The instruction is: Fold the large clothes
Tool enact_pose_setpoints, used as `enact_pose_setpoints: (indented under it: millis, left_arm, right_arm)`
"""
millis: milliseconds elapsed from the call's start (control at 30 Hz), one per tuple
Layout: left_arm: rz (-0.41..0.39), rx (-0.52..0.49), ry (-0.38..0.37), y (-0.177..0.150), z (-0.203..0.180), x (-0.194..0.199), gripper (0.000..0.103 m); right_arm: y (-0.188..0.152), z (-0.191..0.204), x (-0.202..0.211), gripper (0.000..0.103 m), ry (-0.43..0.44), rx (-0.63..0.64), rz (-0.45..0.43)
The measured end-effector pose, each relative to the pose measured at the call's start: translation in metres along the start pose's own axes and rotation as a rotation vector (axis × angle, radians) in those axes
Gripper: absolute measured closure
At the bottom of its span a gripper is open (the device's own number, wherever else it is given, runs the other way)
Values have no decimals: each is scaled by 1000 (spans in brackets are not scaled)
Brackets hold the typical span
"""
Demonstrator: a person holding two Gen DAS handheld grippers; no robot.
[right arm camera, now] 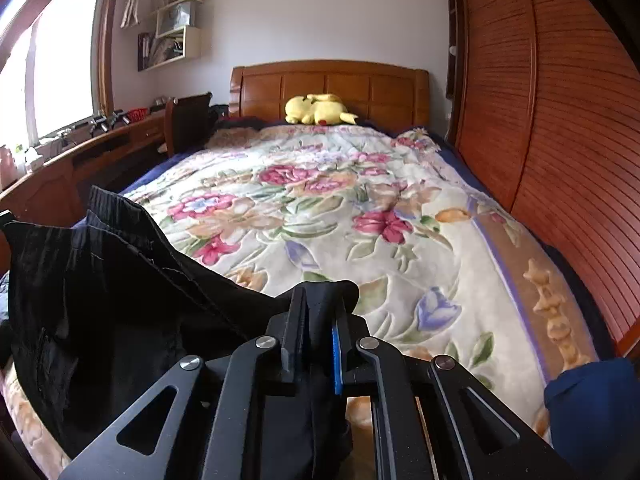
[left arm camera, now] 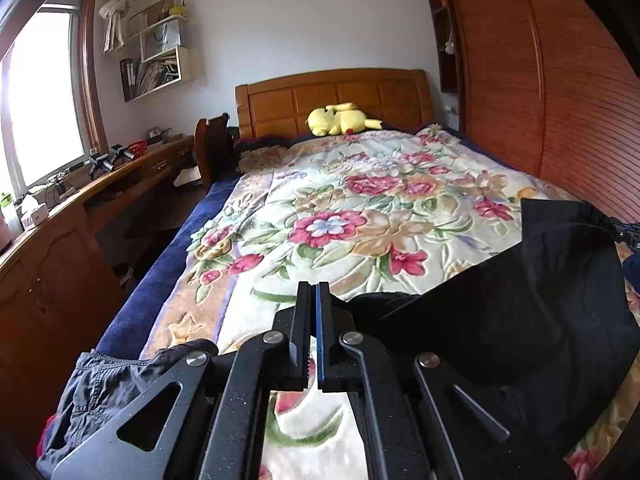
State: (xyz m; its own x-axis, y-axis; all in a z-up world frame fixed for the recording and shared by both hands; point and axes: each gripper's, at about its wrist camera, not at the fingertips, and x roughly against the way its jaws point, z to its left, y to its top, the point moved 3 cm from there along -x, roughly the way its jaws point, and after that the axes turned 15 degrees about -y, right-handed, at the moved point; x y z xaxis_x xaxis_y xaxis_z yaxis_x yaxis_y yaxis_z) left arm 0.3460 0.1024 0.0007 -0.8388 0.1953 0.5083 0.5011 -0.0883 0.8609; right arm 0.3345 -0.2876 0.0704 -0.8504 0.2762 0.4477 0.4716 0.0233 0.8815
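Holding up the black garment (right arm camera: 100, 280) over the floral blanket (right arm camera: 360, 208): right gripper (right arm camera: 320, 320) fingers clamped on its fabric, left gripper (left arm camera: 316, 312) fingers pressed together, apparently on nothing.

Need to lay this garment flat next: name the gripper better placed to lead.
Right. The right gripper is shut on the black garment; the left gripper looks shut on nothing, beside it.

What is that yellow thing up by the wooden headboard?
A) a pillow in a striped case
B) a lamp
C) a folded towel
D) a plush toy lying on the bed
D: a yellow plush toy lies at the head of the bed, just in front of the wooden headboard, beyond the floral blanket.
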Motion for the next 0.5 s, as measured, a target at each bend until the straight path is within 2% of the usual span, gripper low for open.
enact_pose_setpoints:
  millis: [133, 200, 233, 333, 400, 467, 500]
  left_arm:
    - [47, 11, 12, -11, -2, -14, 101]
    - [67, 19, -9, -15, -3, -14, 100]
    - [75, 19, -23, -19, -5, -12, 100]
    - [78, 7, -67, -32, -13, 1, 85]
    - [81, 11, -101, -41, -18, 9, 69]
    - [95, 15, -142, -53, -23, 16, 67]
    - [105, 15, -157, -59, -28, 18, 61]
  right_arm:
    - [-2, 9, -4, 76, 2, -22, 32]
    - [-5, 9, 0, 62, -1, -18, 28]
    - [-8, 9, 3, 60, 10, -16, 26]
    - [-28, 3, 10, 56, 25, 4, 40]
    - [-43, -1, 11, 56, 39, 29, 72]
    - [-61, -1, 14, 56, 57, 55, 109]
    - [-68, -3, 14, 56, 63, 62, 122]
